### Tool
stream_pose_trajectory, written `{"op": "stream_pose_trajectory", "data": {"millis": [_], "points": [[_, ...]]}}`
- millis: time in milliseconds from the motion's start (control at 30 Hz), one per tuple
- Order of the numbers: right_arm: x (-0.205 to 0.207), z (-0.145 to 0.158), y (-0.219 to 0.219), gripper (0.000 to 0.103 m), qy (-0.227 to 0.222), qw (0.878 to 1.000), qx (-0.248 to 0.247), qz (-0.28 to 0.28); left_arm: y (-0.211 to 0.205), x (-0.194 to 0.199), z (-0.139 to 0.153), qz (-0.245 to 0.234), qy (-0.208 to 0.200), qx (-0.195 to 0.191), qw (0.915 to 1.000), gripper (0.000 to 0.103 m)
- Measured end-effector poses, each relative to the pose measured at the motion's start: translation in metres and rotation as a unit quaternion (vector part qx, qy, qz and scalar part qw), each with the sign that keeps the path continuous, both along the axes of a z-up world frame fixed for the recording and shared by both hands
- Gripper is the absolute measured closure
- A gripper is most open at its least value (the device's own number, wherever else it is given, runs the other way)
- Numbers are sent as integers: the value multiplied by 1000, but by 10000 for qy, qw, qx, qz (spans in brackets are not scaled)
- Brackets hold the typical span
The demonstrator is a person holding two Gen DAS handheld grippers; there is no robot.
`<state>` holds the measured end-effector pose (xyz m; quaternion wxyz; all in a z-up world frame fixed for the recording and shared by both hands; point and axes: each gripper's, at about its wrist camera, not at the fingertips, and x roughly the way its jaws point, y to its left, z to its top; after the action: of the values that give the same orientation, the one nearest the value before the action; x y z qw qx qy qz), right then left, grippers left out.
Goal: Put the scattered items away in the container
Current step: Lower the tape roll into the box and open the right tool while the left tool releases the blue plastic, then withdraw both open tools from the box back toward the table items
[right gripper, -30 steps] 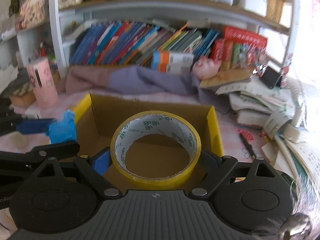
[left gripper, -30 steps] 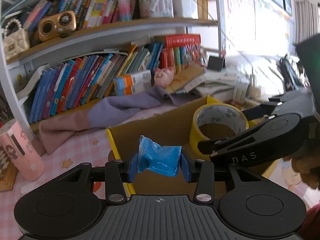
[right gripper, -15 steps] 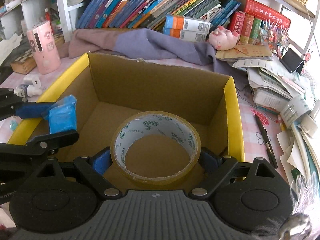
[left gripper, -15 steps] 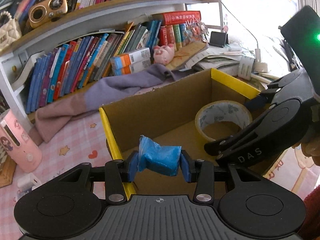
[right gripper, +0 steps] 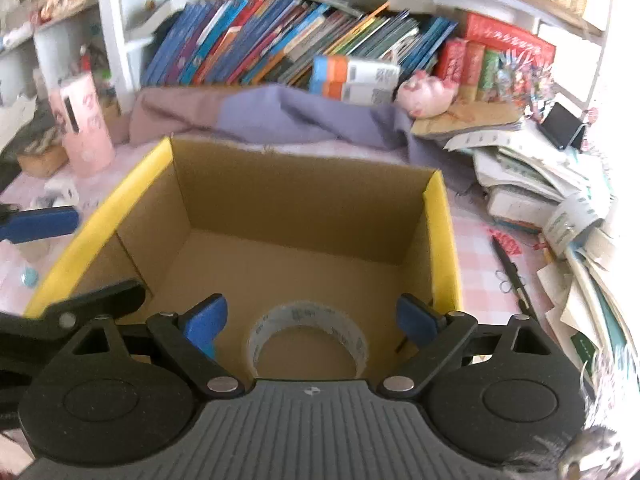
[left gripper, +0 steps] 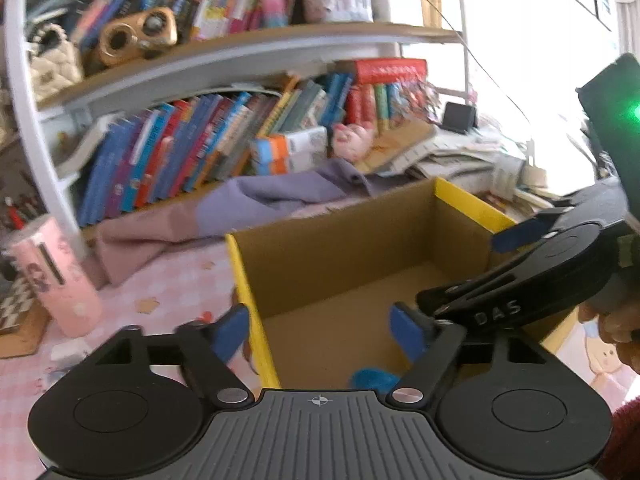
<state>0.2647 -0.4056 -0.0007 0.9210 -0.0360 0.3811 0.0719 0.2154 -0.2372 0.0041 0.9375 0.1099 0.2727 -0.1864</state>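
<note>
An open cardboard box (left gripper: 248, 288) with yellow rims (right gripper: 440, 240) stands on the pink desk. My left gripper (left gripper: 320, 334) hangs over its left rim with jaws opening and nothing between the pads. The crumpled blue packet (left gripper: 374, 380) lies on the box floor just below it. My right gripper (right gripper: 311, 326) is over the box's near side, jaws opening wide. The tape roll (right gripper: 308, 340) lies flat on the floor beneath it, clear of both pads. In the left wrist view the right gripper (left gripper: 520, 288) reaches in from the right.
A pink cylinder (right gripper: 82, 124) stands left of the box, with small items (right gripper: 60, 194) near it. A purple cloth (right gripper: 300, 116) lies behind the box under shelves of books. A black pen (right gripper: 512, 276) and stacked papers (right gripper: 540, 184) crowd the right side.
The left gripper has opened and the blue packet has dropped into the box. The right gripper has let go of the tape roll, which now lies on the box floor.
</note>
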Motion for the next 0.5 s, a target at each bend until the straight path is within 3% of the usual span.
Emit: {"op": "stream_pose_trajectory", "data": {"millis": [500], "points": [[-62, 33, 15, 10, -935, 9941, 359, -405, 30, -62, 28, 129, -644, -139, 9977, 18]]}}
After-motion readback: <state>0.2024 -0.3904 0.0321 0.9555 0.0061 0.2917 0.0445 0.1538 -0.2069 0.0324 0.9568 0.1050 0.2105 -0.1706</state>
